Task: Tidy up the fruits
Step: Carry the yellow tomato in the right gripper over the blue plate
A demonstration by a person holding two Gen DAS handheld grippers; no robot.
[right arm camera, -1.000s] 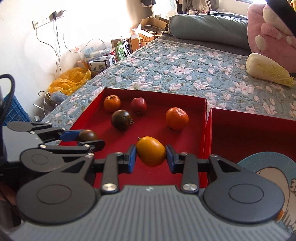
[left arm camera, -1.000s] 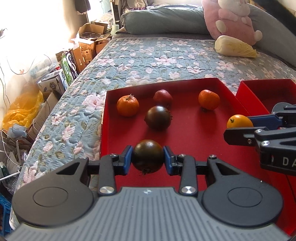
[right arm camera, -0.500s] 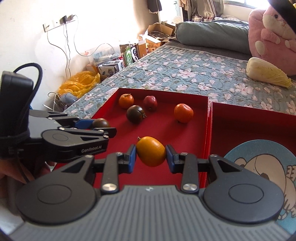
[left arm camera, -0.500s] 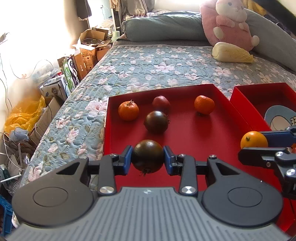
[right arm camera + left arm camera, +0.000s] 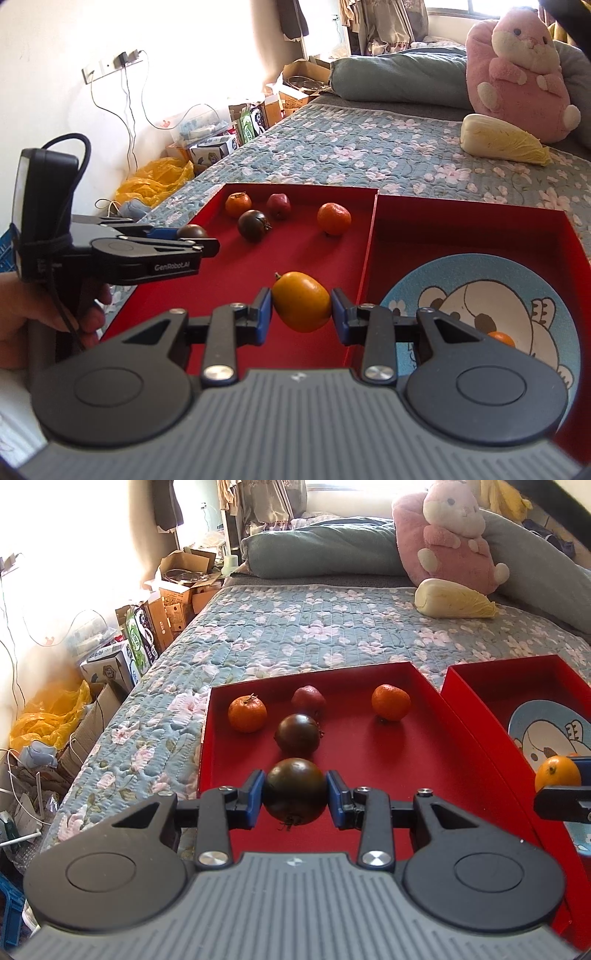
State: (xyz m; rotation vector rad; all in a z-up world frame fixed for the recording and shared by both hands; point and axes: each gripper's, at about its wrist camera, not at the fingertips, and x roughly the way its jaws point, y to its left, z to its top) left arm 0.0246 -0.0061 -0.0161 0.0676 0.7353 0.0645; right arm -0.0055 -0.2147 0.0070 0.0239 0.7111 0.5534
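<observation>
Small orange fruit (image 5: 499,338) half hidden behind right claw (image 5: 302,312)

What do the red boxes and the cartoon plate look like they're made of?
Red boxes: probably thin cardboard, matte red finish, with thin straight walls and crisp folded corners.
Cartoon plate: a printed blue surface with a soft sheen; ceramic or melamine, which one is unclear.

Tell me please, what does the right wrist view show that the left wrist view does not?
Only the right wrist view shows the hand holding the left gripper's handle, the wall socket with cables, and a small orange fruit lying on the cartoon plate.

Only the left wrist view shows the left gripper from behind, shut on the dark tomato.

Both show the left red box, two oranges, a red fruit and a second dark tomato in it, the right gripper gripping the yellow-orange fruit, and the pink plush.
</observation>
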